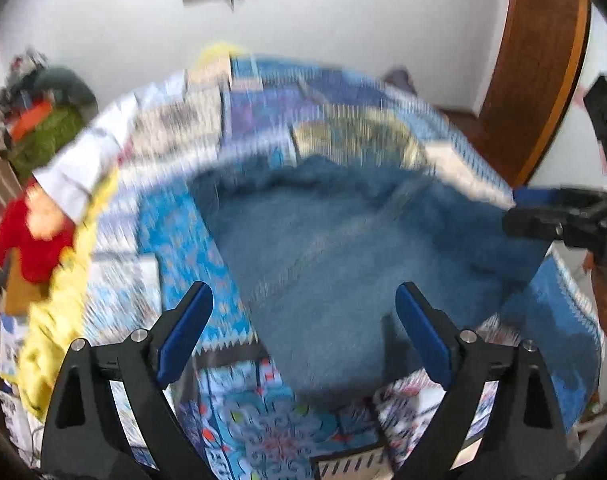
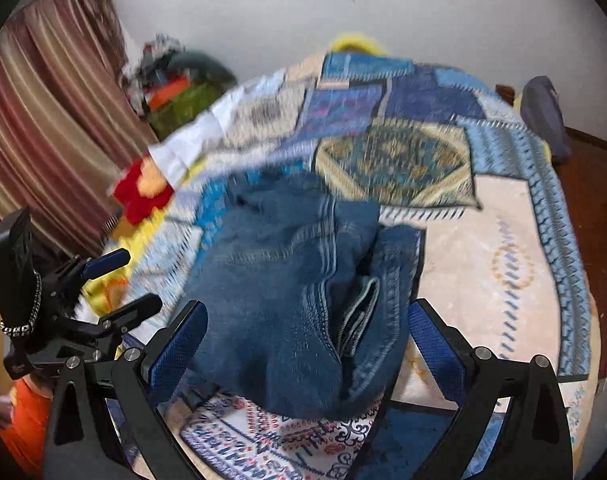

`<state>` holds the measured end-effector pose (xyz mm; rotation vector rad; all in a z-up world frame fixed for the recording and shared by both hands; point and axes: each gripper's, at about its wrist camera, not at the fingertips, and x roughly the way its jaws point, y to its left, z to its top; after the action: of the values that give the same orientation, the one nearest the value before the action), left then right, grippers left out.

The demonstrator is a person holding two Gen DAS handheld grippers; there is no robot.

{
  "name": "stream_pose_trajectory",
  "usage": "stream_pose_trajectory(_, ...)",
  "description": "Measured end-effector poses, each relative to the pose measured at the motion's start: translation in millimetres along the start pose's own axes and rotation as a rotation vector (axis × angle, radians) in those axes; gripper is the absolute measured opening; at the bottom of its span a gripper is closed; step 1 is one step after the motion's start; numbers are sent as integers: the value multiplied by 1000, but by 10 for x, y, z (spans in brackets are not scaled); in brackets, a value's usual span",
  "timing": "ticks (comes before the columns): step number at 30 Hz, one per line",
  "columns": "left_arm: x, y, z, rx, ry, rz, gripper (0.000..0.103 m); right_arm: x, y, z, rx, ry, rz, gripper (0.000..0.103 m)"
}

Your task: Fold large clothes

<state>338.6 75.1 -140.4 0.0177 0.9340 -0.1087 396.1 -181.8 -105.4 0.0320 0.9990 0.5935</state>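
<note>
A pair of blue denim jeans [image 1: 335,248] lies bunched on a patterned blue patchwork bedspread [image 1: 175,232]. In the right wrist view the jeans [image 2: 287,280] lie in folds with seams and a pocket showing. My left gripper [image 1: 303,328] is open, its blue pads on either side of the near end of the denim, and holds nothing. My right gripper [image 2: 307,340] is open with the near end of the jeans between its pads. The right gripper also shows at the right edge of the left wrist view [image 1: 543,220]. The left gripper shows at the left of the right wrist view [image 2: 131,284].
A red and yellow cloth [image 2: 143,192] lies at the bed's left edge. A pile of mixed clothes [image 2: 175,84] sits by the far wall. A striped curtain [image 2: 43,128] hangs at the left. A dark bundle [image 2: 543,116] lies at the far right. A wooden door [image 1: 535,64] stands at the right.
</note>
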Motion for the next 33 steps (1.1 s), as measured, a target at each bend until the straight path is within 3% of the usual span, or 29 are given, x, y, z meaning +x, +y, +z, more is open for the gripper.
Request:
stream_pose_trajectory(2,217,22,-154,5,68,-13,94,245,-24,-60,-22,60,-51,100)
stream_pose_trajectory(4,381,53,-246,-3,87,-43,96,442,-114,-145,-43,113,-107,100)
stream_pose_trajectory(7,449,102,-371,-16,91,-87,101,606,-350,-301,-14,182,-57,100)
stream_pose_trajectory(9,445,98,-428,-6,77,-93,101,583,-512,-379,47,192,-6,100)
stream_pose_trajectory(12,371,84,-461,6,70,-90,101,447,-647,-428,80,181,3,100)
stream_pose_trajectory(14,305,90,-455,23,75,-77,101,336,-666,-432,59,165,-26,100)
stream_pose_trajectory(17,169,123,-447,88,49,33,101,168,-608,-406,-7,130,-93,100)
stream_pose_trajectory(19,81,189,-395,115,11,111,101,74,-550,-344,-46,107,-109,100)
stream_pose_trajectory(22,39,358,-234,95,-24,150,101,-42,-433,-198,-87,51,-119,100)
stream_pose_trajectory(28,247,646,277,28,-56,154,101,-44,-247,268,-119,-43,-80,101)
stream_pose_trajectory(33,756,775,660,-20,13,85,101,419,-166,647,-119,34,-45,101)
